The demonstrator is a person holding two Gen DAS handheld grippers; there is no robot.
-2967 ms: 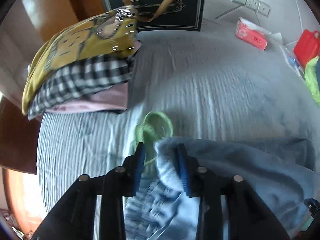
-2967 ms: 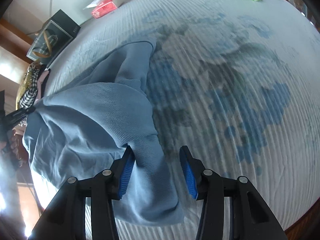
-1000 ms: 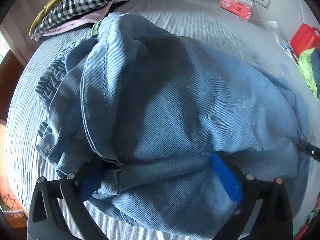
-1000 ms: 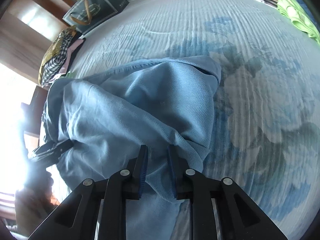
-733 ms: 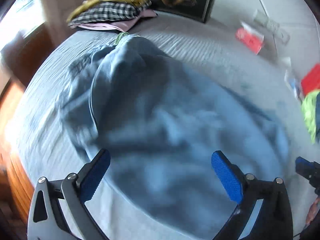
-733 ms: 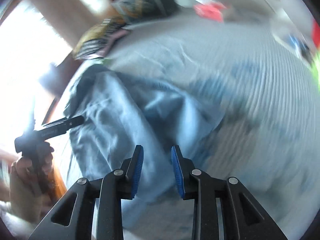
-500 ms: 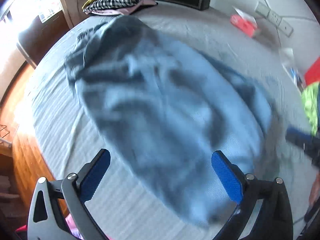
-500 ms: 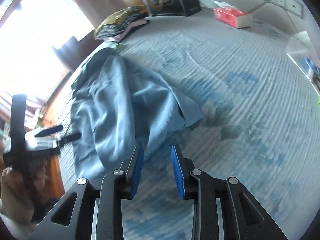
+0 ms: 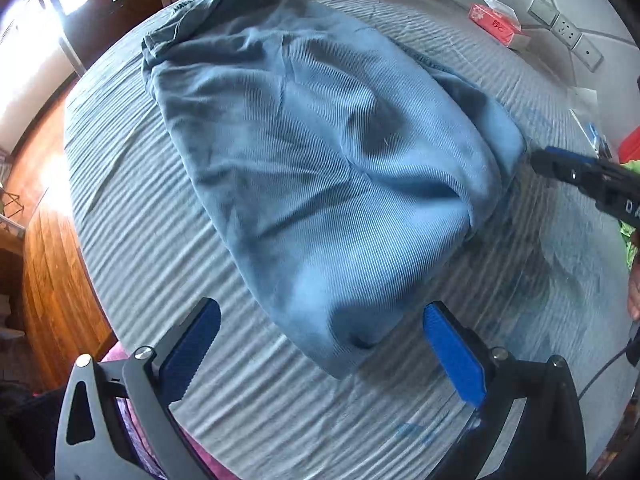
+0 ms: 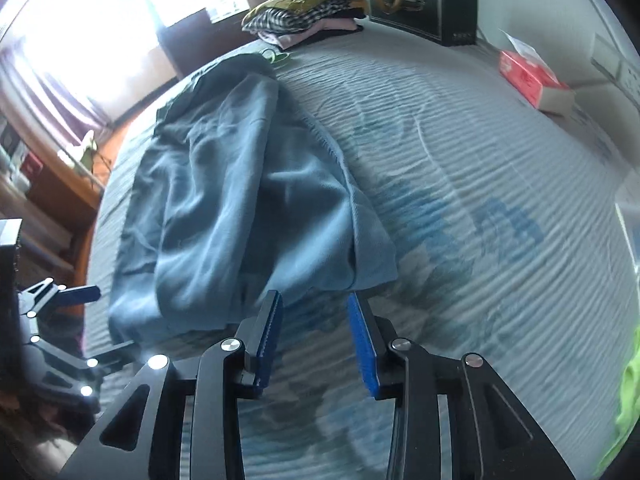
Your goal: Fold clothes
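A blue ribbed garment [image 9: 320,152] lies in a loose rumpled heap on the striped grey bed [image 9: 160,248]; it also shows in the right wrist view [image 10: 240,208]. My left gripper [image 9: 320,344] is open wide and empty, just short of the garment's near edge. My right gripper [image 10: 314,320] is open and empty, close to the garment's near corner without touching it. The right gripper also shows at the right edge of the left wrist view [image 9: 580,178]. The left gripper shows at the left edge of the right wrist view [image 10: 60,304].
A stack of folded clothes [image 10: 304,14] and a black gift bag [image 10: 424,4] sit at the far end of the bed. A red tissue box [image 10: 532,76] lies at the right. A green garment [image 10: 628,396] lies at the right edge. Wooden floor [image 9: 48,264] lies left of the bed.
Both grippers have let go of the blue garment and pulled back from it. The garment has dropped onto the bed and lies still. The right jaws have opened wider.
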